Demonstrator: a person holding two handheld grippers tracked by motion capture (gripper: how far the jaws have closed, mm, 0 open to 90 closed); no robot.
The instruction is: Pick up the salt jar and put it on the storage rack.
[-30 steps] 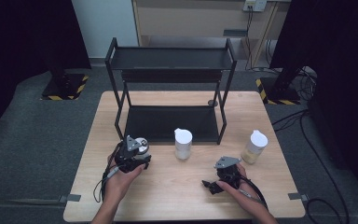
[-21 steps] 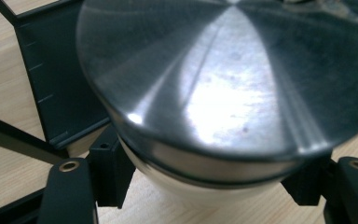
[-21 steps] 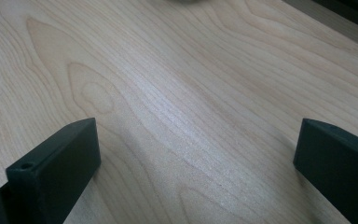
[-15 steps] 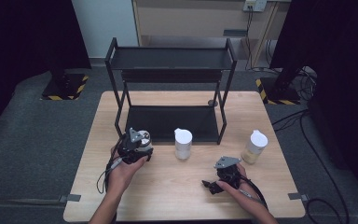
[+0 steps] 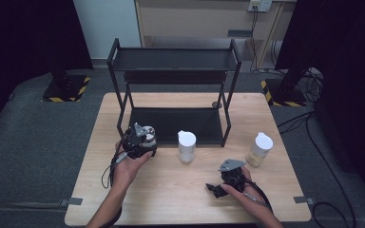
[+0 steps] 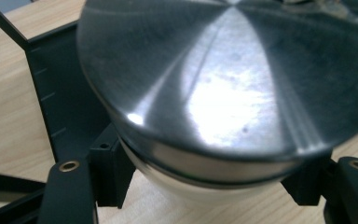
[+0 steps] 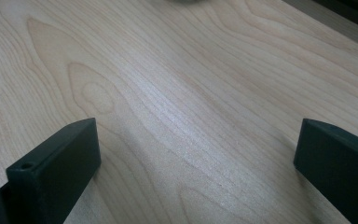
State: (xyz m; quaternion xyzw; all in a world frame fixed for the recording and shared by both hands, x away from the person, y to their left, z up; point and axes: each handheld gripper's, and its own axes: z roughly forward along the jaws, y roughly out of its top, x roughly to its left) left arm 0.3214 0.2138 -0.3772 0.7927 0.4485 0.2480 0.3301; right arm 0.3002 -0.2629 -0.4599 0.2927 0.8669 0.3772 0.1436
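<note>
- Left gripper view puts the jar (image 6: 233, 93) right against the lens: a brushed steel lid over a white body, with one black jaw pressed to each side just under the lid's rim, so the left gripper (image 6: 214, 186) pinches it there.
- Gripping under the rim probably lets the lid's overhang keep the jar from slipping down.
- Seen from the high view, the jar (image 5: 146, 134) sits at the table's 9 o'clock side, touching or just off the wood, beside the front left leg of the rack (image 5: 171, 80); I judge it is bound for the rack's low shelf at 12 o'clock from it.
- Two white bottles stand apart: one (image 5: 186, 146) at 3 o'clock of the jar, the other (image 5: 260, 149) at the far right, near the right hand.
- Right gripper (image 5: 218, 188) rests low on the table (image 5: 171, 199) at 5 o'clock, jaws spread wide over bare wood, likely parked out of the way.
</note>
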